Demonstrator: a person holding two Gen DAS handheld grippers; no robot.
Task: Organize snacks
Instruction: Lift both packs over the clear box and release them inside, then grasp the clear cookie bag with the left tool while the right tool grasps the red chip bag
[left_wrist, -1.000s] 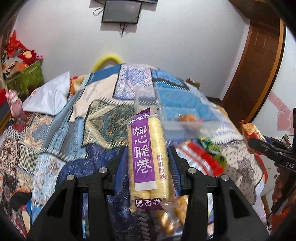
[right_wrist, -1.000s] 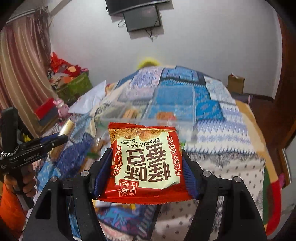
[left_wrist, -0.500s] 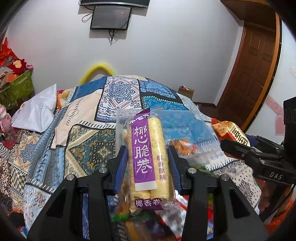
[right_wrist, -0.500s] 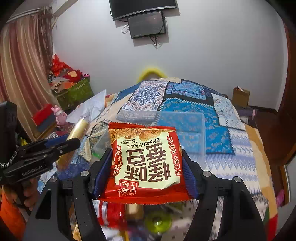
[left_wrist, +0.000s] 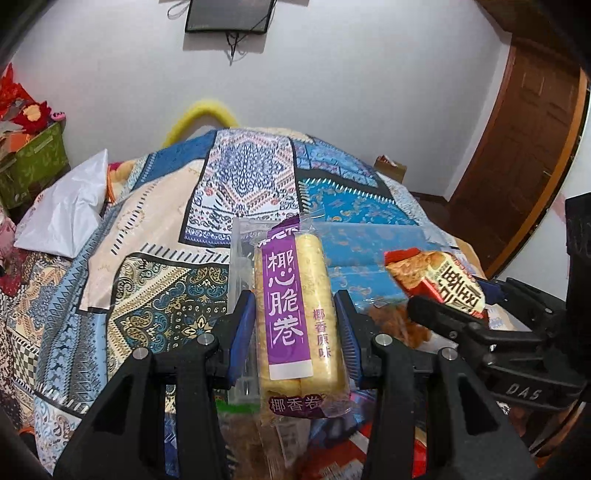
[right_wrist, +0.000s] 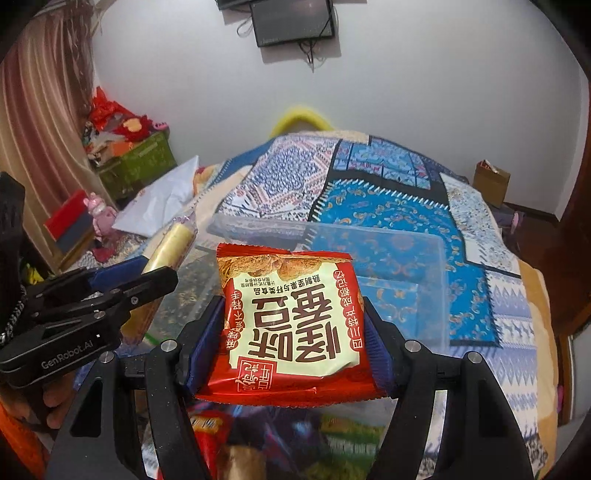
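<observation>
My left gripper (left_wrist: 295, 314) is shut on a clear pack of yellow rolls with a purple label (left_wrist: 291, 314), held upright above the bed. My right gripper (right_wrist: 295, 317) is shut on a red and cream snack packet (right_wrist: 291, 321). Each gripper shows in the other's view: the right gripper (left_wrist: 454, 295) with its packet (left_wrist: 439, 277), the left gripper (right_wrist: 133, 273) with its roll pack (right_wrist: 170, 247). A clear plastic box (right_wrist: 388, 266) sits on the bed just beyond both, also in the left wrist view (left_wrist: 369, 251); a few orange snacks (left_wrist: 399, 321) lie in it.
A patchwork bedspread (left_wrist: 240, 184) covers the bed. Several loose snack packets (right_wrist: 295, 439) lie below the grippers. A white bag (left_wrist: 66, 210) lies at the left. A green box (right_wrist: 144, 162), a wooden door (left_wrist: 524, 147) and a cardboard box (right_wrist: 491, 181) surround the bed.
Both grippers have lifted with their packs and moved toward the clear box. They have come closer together, and the right packet now shows in the left wrist view.
</observation>
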